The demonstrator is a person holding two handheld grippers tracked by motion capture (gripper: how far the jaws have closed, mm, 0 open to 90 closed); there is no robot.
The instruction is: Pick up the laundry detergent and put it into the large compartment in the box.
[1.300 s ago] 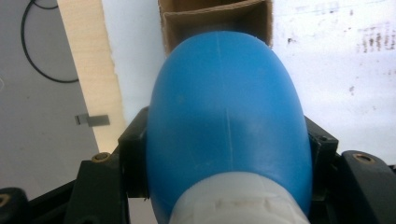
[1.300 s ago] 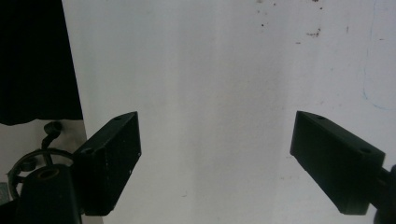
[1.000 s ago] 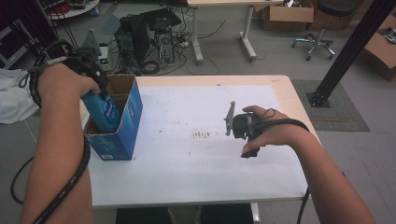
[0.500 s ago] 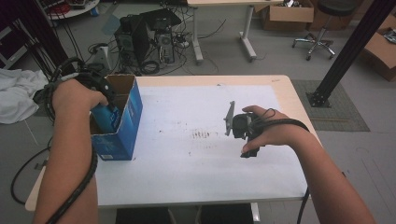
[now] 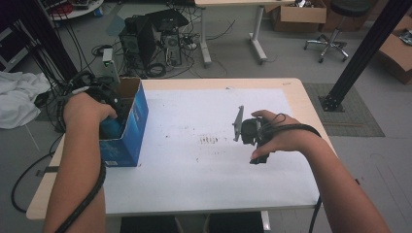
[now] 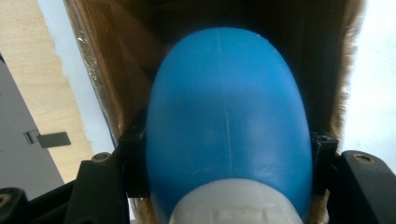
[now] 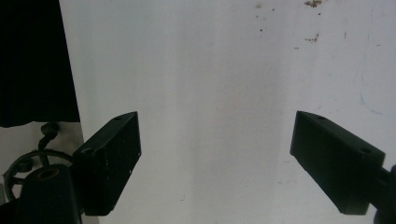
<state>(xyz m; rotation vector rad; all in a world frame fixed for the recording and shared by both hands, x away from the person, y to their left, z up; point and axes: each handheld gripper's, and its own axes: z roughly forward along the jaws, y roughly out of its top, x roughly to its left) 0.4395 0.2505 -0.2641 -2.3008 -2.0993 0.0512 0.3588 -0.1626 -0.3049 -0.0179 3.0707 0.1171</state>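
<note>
My left gripper [image 6: 226, 140] is shut on a blue bottle [image 6: 229, 116] whose white end faces the camera. The black pads press on both of its sides. The bottle points down into an open box with brown cardboard inner walls [image 6: 112, 70]. In the high view that blue box [image 5: 127, 138] stands at the table's left edge, and the bottle [image 5: 111, 127] sits low inside it under my left hand [image 5: 87, 109]. My right gripper [image 7: 217, 154] is open over the white sheet with nothing between its fingers. It hovers right of the table's middle [image 5: 250, 131].
A white sheet [image 5: 194, 170] with small dark specks covers most of the wooden table [image 5: 311, 102]. Cables trail from both grippers. Behind the table are computer cases [image 5: 150, 39], a chair and a black post [image 5: 364, 53].
My left hand has gone down, taking the blue bottle from above the box's rim deeper into the box. The right hand and its gripper have kept still.
</note>
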